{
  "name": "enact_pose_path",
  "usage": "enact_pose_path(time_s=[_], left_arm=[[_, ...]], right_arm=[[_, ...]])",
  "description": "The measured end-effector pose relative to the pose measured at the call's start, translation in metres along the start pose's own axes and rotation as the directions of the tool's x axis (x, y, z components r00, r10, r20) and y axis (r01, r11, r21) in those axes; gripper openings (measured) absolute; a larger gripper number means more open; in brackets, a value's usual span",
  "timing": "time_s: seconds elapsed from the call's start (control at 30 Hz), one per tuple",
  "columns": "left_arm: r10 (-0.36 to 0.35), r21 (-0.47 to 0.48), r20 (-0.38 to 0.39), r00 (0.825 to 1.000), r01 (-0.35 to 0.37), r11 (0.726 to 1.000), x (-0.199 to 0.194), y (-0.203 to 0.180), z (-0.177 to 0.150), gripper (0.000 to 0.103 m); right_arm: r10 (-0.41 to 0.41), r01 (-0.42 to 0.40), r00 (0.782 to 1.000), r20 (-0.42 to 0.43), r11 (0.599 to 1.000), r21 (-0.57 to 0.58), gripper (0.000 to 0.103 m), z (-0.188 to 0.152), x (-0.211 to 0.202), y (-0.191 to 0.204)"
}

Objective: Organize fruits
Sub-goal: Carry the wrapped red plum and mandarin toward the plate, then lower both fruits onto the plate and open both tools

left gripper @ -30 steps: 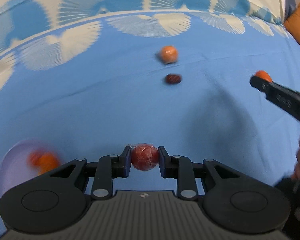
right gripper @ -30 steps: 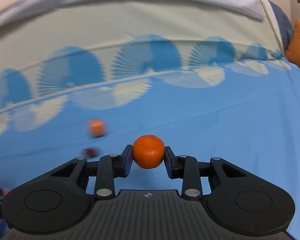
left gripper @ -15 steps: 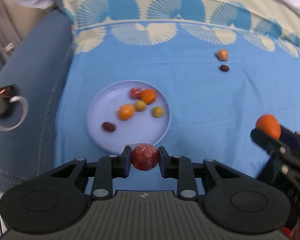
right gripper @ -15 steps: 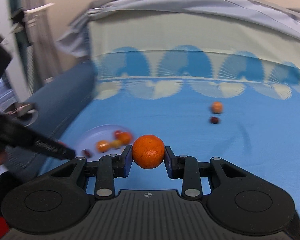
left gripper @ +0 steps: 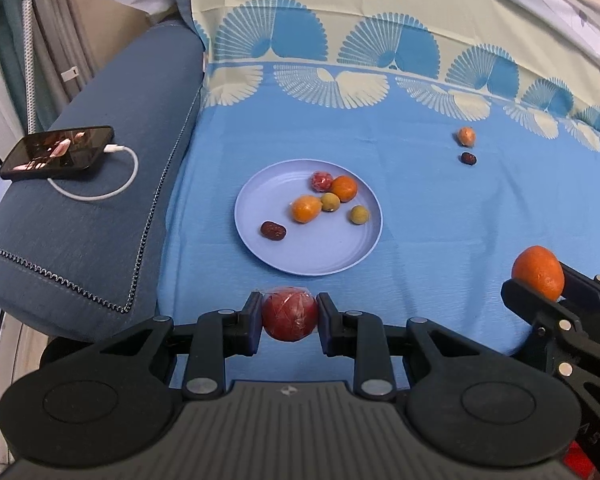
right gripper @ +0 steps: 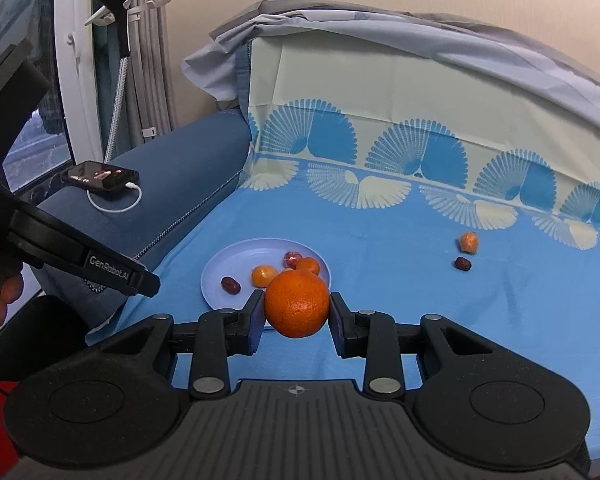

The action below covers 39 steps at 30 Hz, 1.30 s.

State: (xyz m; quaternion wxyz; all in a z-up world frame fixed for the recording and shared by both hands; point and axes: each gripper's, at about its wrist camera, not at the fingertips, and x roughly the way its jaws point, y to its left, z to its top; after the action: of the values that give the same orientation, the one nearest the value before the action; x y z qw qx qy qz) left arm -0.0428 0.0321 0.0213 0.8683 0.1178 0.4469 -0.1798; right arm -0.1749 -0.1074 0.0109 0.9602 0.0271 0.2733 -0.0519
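Bare cloth (left gripper: 440,264) between grippers and plate (left gripper: 260,248).

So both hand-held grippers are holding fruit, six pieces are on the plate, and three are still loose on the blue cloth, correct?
Not quite: only two pieces lie loose on the cloth, a small orange fruit and a dark date, as the left wrist view shows. The rest holds: the left hand-held gripper grips a red wrapped fruit, the right hand-held gripper an orange, and six pieces sit on the plate.
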Motion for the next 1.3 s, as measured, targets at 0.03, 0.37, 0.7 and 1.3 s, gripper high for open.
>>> enact_pose_path(time_s=[0.03, 0.37, 0.7, 1.3], left_arm=[[-0.003, -0.002, 0.002, 1.000, 0.003, 1.000, -0.001, 0.001, -0.001, 0.031], [-0.020, -0.018, 0.009, 1.000, 0.020, 1.000, -0.002, 0.011, -0.007, 0.031], [-0.031, -0.026, -0.007, 0.999, 0.031, 0.999, 0.007, 0.015, -0.004, 0.031], [-0.055, -0.072, -0.078, 0.995, 0.049, 0.996, 0.043, 0.032, 0.014, 0.031]], right_arm=[[-0.003, 0.003, 1.000, -0.004, 1.000, -0.001, 0.035, 0.000, 0.000, 0.001], [-0.004, 0.004, 0.999, -0.034, 1.000, -0.026, 0.035, -0.002, 0.003, 0.011], [0.000, -0.003, 0.998, -0.067, 0.999, -0.042, 0.035, 0.000, 0.014, 0.012], [0.000, -0.007, 0.991, -0.135, 0.998, -0.055, 0.035, 0.001, 0.047, 0.011]])
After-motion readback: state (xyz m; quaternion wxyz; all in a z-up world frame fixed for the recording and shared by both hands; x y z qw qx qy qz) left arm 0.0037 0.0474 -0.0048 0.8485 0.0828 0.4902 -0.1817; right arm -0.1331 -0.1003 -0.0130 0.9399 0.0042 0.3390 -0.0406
